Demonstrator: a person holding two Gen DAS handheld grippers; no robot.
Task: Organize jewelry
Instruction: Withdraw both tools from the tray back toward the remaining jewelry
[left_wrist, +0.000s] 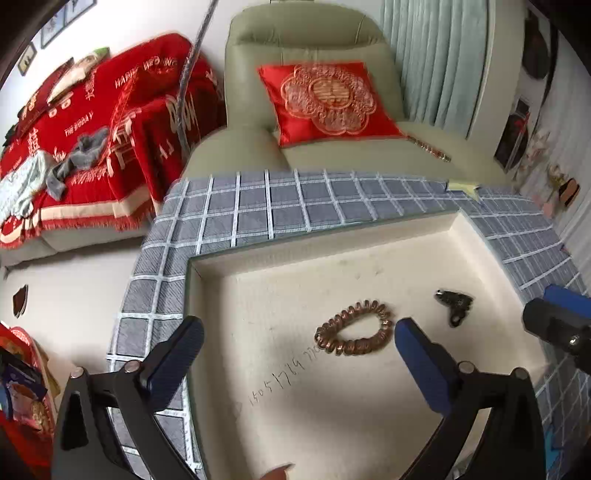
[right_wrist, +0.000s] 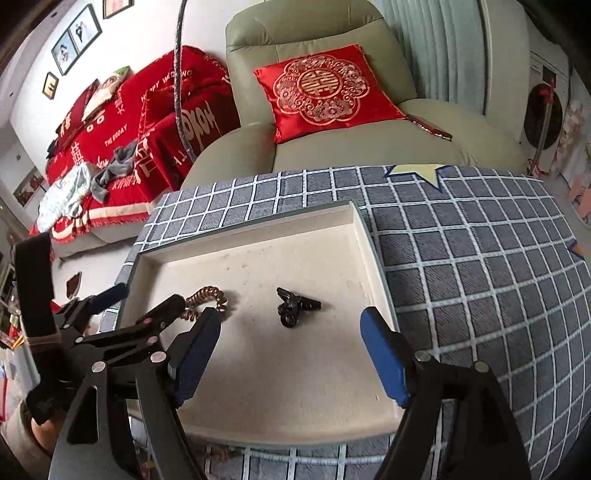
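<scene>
A shallow cream tray lies on a grey checked cloth. In it rest a brown spiral hair tie and a small black hair clip, a little apart. My left gripper hovers open above the tray, its fingers wide on either side of the spiral tie and holding nothing. My right gripper is open over the black hair clip without touching it. In the right wrist view the left gripper covers part of the spiral hair tie.
The checked cloth covers the table around the tray, with a yellow star patch at its far edge. Behind stands a green armchair with a red cushion. A red-covered sofa sits at the left. A cable hangs down.
</scene>
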